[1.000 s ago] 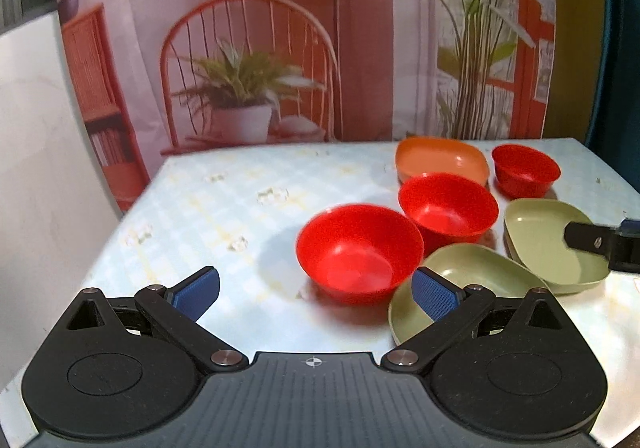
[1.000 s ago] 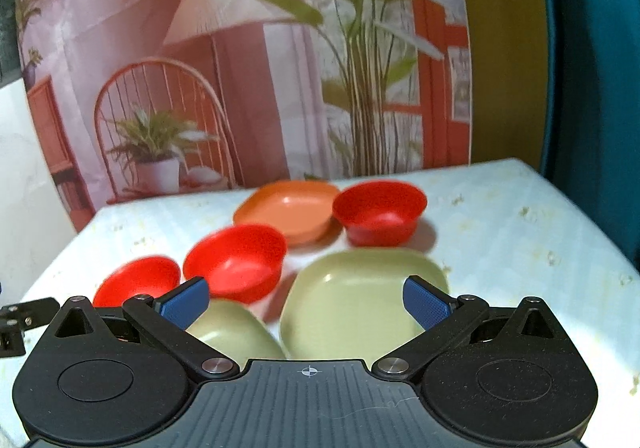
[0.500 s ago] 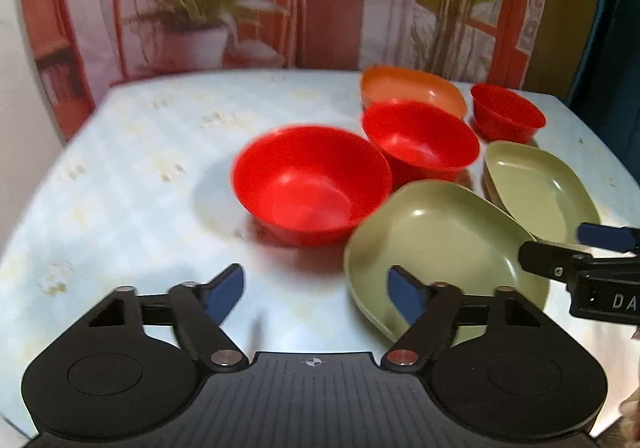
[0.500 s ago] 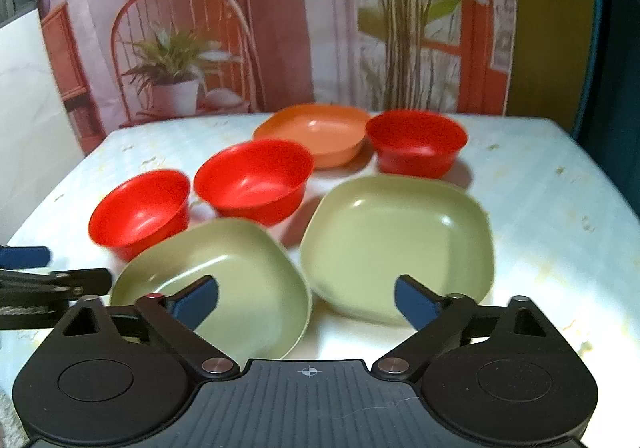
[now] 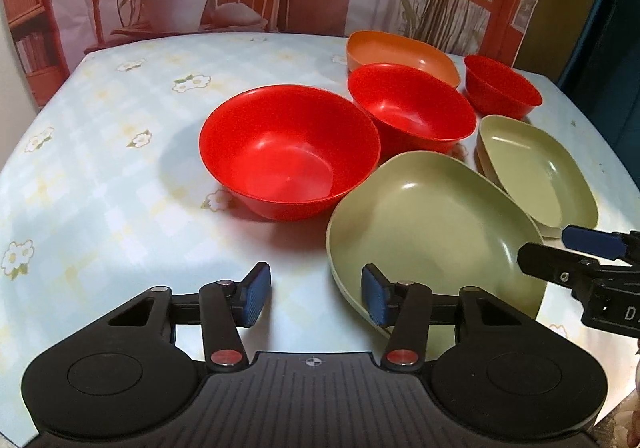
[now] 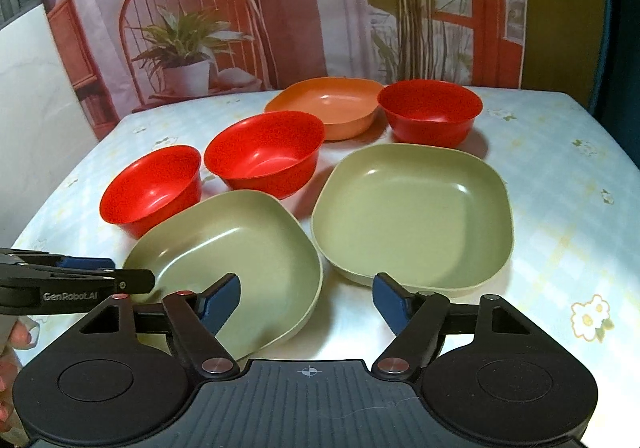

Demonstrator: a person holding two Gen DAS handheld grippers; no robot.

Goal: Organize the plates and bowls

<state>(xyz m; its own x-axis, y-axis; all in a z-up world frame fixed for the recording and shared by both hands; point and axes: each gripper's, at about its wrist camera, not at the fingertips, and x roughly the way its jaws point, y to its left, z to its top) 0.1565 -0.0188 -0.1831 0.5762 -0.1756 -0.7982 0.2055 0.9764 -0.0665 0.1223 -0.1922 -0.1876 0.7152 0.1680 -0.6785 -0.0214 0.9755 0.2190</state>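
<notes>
Left wrist view: left gripper (image 5: 316,294), jaws half-wide and just closing, straddles the near rim of the near green plate (image 5: 432,224); pads apparently clear of it. Plate upright, empty, long axis running away rightward. Red bowl (image 5: 288,160) beside it, empty.

Right wrist view: right gripper (image 6: 307,302), jaws fairly wide, closing, nothing gripped, between near plate and far green plate (image 6: 412,212), empty.

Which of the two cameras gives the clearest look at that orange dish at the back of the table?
The right wrist view. There the orange dish shows its whole rim and inside, with only a corner tucked behind a red bowl. In the left wrist view the orange dish is half hidden behind another red bowl.
</notes>
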